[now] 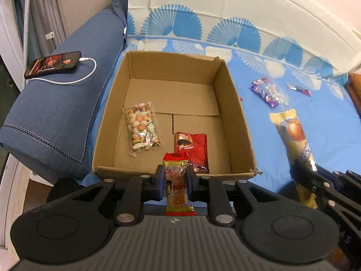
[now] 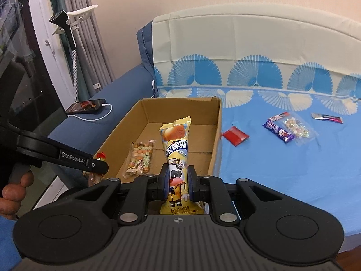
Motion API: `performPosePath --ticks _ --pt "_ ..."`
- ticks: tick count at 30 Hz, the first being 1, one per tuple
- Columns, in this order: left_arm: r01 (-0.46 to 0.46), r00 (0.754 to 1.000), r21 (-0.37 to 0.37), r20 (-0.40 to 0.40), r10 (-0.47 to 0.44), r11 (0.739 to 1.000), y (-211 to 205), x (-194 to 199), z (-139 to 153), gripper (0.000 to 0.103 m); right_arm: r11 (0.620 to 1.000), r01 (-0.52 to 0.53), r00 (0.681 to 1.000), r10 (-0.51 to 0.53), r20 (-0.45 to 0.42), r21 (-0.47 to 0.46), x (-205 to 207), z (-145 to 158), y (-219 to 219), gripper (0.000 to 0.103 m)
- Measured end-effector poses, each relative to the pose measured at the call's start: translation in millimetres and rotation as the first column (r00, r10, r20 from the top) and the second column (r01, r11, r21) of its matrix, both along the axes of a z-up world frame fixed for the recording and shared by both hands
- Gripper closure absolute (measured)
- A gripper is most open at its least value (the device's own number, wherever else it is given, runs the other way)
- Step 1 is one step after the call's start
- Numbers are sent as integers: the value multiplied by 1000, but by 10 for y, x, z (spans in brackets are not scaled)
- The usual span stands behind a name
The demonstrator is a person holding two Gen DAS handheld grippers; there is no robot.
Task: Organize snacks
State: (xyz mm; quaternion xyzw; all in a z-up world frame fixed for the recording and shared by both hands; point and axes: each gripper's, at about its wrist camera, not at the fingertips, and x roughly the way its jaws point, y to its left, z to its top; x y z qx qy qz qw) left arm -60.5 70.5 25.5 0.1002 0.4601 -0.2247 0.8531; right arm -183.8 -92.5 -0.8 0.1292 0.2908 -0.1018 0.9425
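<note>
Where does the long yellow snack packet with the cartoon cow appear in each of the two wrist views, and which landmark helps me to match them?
Left wrist view: the yellow snack packet stands at the right edge, clamped in the right gripper.
Right wrist view: the same packet is in the centre, upright between that gripper's pads.
Shared landmark: the cardboard box, which lies left of the packet in the left wrist view and behind it in the right wrist view.

Bedsheet (image 1: 282, 122) showing bright blue with white-and-blue fan pattern; cardboard box (image 1: 234, 113) showing plain brown; yellow snack packet (image 2: 174, 149) bearing cartoon cow; sofa arm (image 1: 56, 94) showing denim blue.
</note>
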Motion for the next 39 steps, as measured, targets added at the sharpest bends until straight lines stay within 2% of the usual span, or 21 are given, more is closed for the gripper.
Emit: performPosePath --ticks 9,19,30,35,39 --pt "0 1000 -31 -4 0 1000 106 -13 1 82 999 -28 999 27 -19 -45 42 24 201 86" --pt "1 999 -38 -47 -3 999 160 99 -65 82 998 -35 998 33 -48 -43 139 -15 198 86" --pt "-1 1000 36 -24 2 999 47 430 -179 82 999 -45 995 42 -89 -23 407 -163 86 86" --pt "11 1000 96 19 -13 995 -112 608 -217 82 999 -45 993 45 -109 3 575 -258 -4 86" --pt "17 1000 122 20 -20 992 -243 781 -267 82 998 -51 992 53 -112 22 734 -306 -67 86"
